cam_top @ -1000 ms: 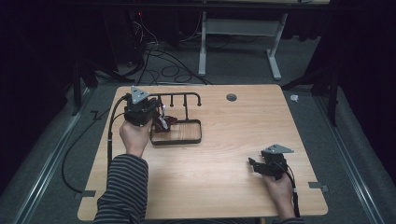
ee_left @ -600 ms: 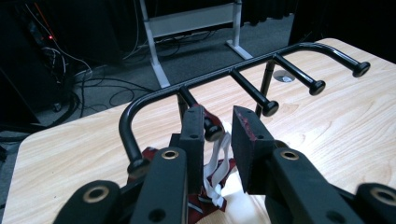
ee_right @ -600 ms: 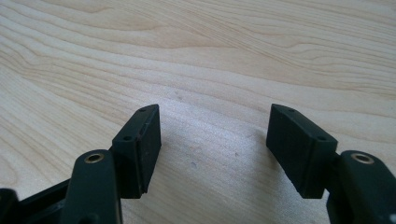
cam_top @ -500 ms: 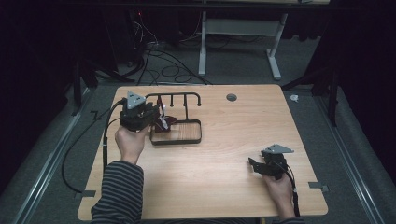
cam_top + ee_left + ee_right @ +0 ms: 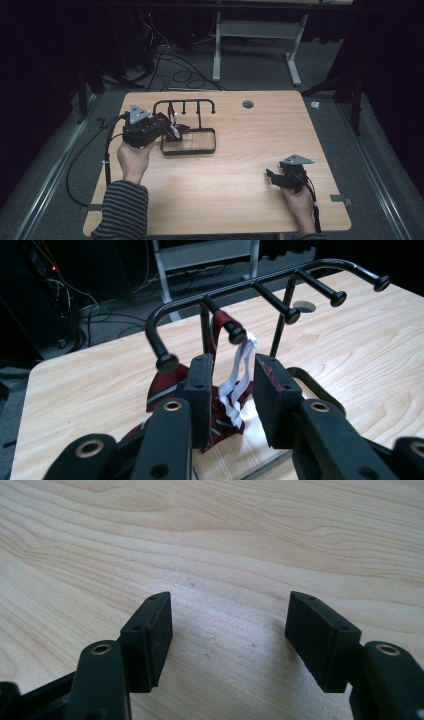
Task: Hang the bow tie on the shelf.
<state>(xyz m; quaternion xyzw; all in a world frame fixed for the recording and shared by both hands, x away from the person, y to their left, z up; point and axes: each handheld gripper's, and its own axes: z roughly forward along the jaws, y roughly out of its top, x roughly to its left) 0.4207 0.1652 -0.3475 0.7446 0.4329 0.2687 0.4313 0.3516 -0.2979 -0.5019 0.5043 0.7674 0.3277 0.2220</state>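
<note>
At the rack (image 5: 260,282), the left claw (image 5: 232,390), just opening, straddles the white strap (image 5: 240,375) unpinched; the right claw (image 5: 227,640) gapes empty.

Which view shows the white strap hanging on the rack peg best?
The left gripper view: the white strap hangs close up from a peg of the black rack, between the left tool's parted pads. The high view gives a tiny white fleck; the right gripper view shows bare table.

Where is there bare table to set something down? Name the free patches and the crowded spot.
Free: the table between the rack and the right gripper, and the right half behind that gripper. Crowded: the back-left, where the left gripper sits at the rack's hung tie.
</note>
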